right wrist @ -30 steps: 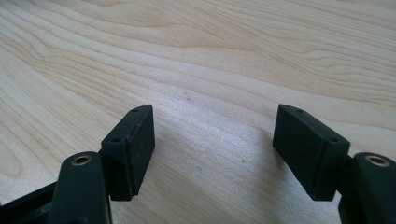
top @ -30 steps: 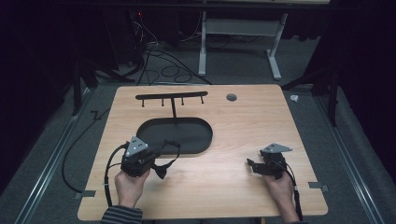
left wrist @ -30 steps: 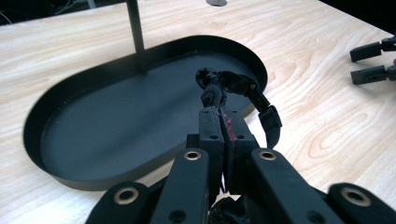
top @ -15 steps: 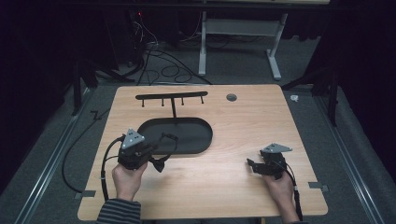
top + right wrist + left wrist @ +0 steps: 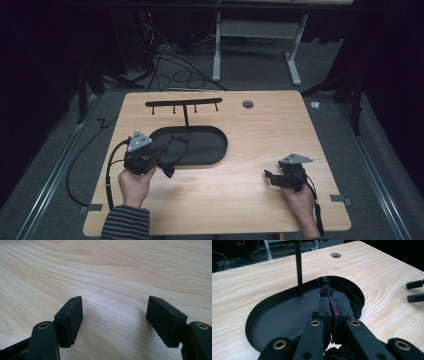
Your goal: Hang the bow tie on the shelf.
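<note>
Strap (image 5: 352,298) in tray (image 5: 210,150), post (image 5: 298,267) behind, on table (image 5: 270,130).

The black strap (image 5: 352,298) is too dark to identify.

Left gripper (image 5: 331,312): black jaws with brass-coloured rivets, a red streak between the pads. Black strap (image 5: 352,296) ahead of its tips. Tray (image 5: 274,322) beneath: matte black, with a black post (image 5: 298,265). Table (image 5: 260,130): pale wood grain. Right gripper (image 5: 115,320): black. Sleeve (image 5: 125,222) behind left gripper: dark with grey stripes.
</note>
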Action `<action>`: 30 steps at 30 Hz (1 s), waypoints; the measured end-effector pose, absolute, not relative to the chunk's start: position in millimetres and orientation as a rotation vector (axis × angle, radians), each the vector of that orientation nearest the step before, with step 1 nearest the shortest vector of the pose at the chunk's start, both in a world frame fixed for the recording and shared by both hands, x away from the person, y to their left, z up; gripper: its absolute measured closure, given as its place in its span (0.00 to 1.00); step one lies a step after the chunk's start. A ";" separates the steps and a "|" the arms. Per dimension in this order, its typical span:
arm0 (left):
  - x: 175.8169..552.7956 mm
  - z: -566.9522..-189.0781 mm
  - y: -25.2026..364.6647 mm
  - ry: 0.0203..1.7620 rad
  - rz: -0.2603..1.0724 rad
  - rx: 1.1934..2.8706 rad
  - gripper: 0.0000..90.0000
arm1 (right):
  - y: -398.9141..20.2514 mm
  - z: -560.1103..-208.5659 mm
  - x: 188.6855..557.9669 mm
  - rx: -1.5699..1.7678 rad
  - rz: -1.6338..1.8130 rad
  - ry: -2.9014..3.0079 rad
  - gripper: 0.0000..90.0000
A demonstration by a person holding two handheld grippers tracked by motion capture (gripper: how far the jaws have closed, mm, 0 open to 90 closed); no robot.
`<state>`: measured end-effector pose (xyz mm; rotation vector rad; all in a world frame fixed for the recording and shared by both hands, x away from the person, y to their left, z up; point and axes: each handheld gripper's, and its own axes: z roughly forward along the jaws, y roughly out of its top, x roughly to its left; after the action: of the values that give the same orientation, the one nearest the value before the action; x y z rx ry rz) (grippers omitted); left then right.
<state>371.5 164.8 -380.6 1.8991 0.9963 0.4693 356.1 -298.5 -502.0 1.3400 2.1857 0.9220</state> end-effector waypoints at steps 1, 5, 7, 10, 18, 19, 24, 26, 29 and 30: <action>372.0 -379.5 164.4 0.994 0.472 1.900 0.98 | -298.5 -502.0 356.1 1.340 0.922 2.186 0.35; 375.4 -373.5 163.2 0.983 0.486 1.894 0.98 | -298.5 -502.0 356.1 1.341 0.922 2.186 0.35; 376.4 -372.5 163.1 0.983 0.489 1.894 0.98 | -298.6 -502.0 356.1 1.341 0.922 2.186 0.35; 379.8 -369.9 163.0 0.986 0.493 1.882 0.98 | -298.6 -502.0 356.1 1.341 0.923 2.186 0.35; 386.3 -363.7 159.4 0.975 0.520 1.871 0.98 | -298.6 -502.0 356.1 1.341 0.923 2.186 0.35; 388.6 -362.0 158.7 0.974 0.526 1.870 0.98 | -298.6 -502.0 356.1 1.341 0.923 2.186 0.35; 393.2 -357.5 157.0 0.969 0.540 1.863 0.98 | -298.6 -502.0 356.1 1.342 0.923 2.185 0.35; 397.3 -355.0 156.2 0.974 0.547 1.854 0.98 | -298.7 -502.0 356.2 1.340 0.924 2.186 0.35; 401.9 -353.6 155.5 0.980 0.557 1.847 0.98 | -298.6 -502.0 356.1 1.341 0.924 2.186 0.35; 401.9 -353.6 155.5 0.980 0.557 1.847 0.98 | -298.6 -502.0 356.1 1.342 0.923 2.185 0.35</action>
<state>401.9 155.5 -353.6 1.8472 0.9800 0.5571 356.1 -298.6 -502.0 1.3417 2.1854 0.9233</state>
